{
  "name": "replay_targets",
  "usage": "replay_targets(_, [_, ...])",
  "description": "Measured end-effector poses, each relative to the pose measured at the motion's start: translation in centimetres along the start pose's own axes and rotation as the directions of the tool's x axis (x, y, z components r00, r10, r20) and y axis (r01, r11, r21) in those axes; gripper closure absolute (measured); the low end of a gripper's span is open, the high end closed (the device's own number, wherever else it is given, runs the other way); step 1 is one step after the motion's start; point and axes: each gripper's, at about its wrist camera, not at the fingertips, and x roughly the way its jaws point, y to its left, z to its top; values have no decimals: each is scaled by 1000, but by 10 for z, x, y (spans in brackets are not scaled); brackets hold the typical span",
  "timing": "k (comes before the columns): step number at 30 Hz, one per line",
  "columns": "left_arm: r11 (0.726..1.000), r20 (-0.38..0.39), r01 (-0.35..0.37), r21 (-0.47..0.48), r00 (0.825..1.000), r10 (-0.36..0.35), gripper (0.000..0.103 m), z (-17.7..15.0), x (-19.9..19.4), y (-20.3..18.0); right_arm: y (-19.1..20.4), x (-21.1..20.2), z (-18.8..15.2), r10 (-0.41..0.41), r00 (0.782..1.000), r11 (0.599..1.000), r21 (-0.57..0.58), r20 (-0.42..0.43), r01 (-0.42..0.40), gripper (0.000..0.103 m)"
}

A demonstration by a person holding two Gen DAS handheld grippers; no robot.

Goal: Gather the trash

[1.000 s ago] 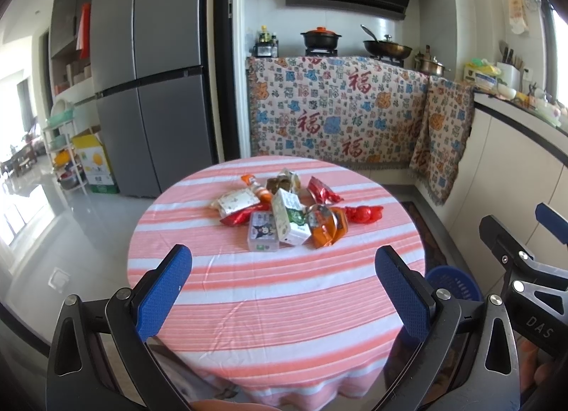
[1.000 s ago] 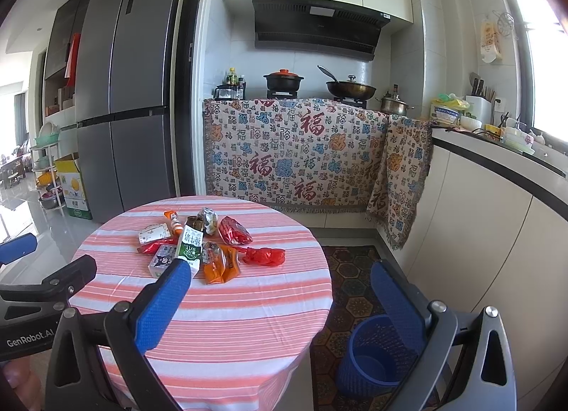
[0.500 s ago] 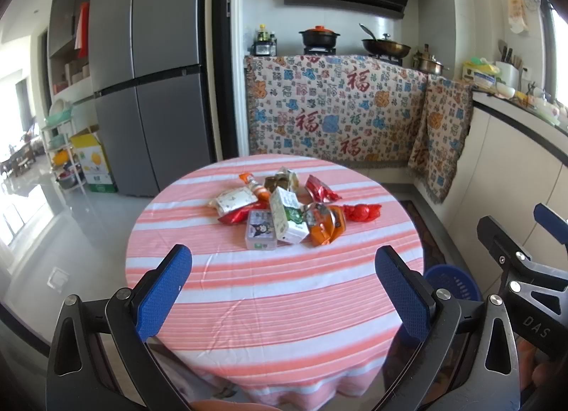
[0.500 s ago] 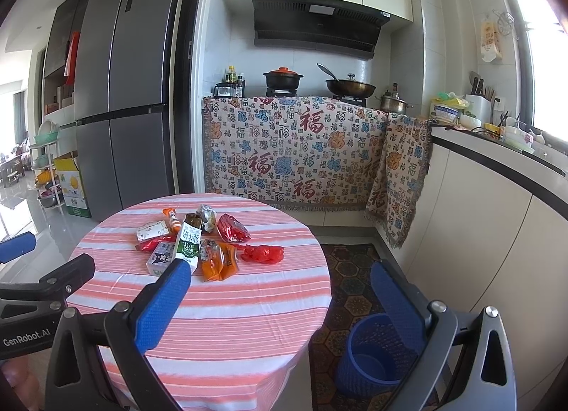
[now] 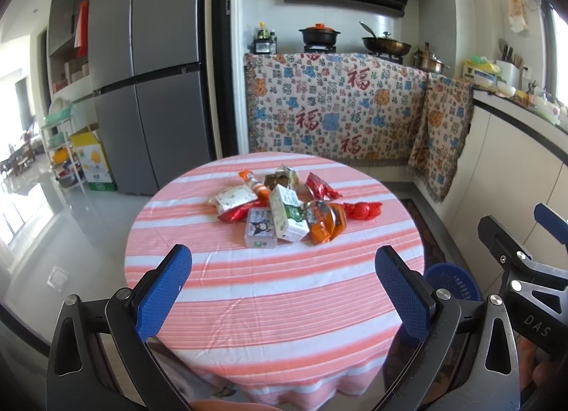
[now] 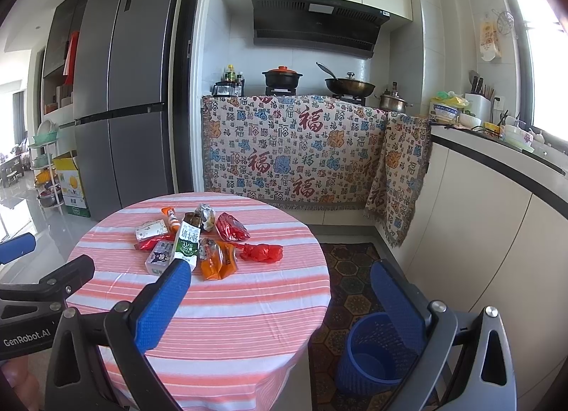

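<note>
fingers [image 6: 161, 304] hide part of the milk carton [image 6: 186, 245].

A heap of trash [image 5: 284, 208] lay mid-counter [image 5: 269, 290]: wrappers, a milk carton [image 6: 186, 244] lying flat, a crumpled red bag [image 6: 262, 253] (at the right edge). A blue bin [image 6: 372, 354] stood upright on the floor.

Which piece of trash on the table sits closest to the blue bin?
The crumpled red plastic bag. It lies alone at the pile's right edge, on the side facing the blue bin on the floor; the other trash is further left.
</note>
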Motion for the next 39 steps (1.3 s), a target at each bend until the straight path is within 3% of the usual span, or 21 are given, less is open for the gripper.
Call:
replay_targets(10, [1000, -21, -15, -15, 1000, 15, 0, -6, 13, 11, -2, 3, -1, -4, 1000, 1000, 2, 1, 4, 0])
replay_targets(17, [999, -80, -38, -8, 996, 38, 0, -18, 45, 27, -4, 16, -7, 30, 1000, 999, 32, -5, -30, 0])
replay_targets(25, [999, -216, -20, -26, 976, 14, 0, -43, 133, 52, -2, 58, -34, 39, 996, 999, 39, -83, -36, 0])
replay_targets(29, [998, -307, 31, -52, 951, -46, 0, -45, 187, 55, 1, 76, -48, 53, 991, 998, 35, -122, -49, 0])
replay_targets(39, [1000, -381, -20, -1, 925, 18, 1, -47, 296, 48, 6, 100, -66, 76, 980, 997, 36, -185, -71, 0])
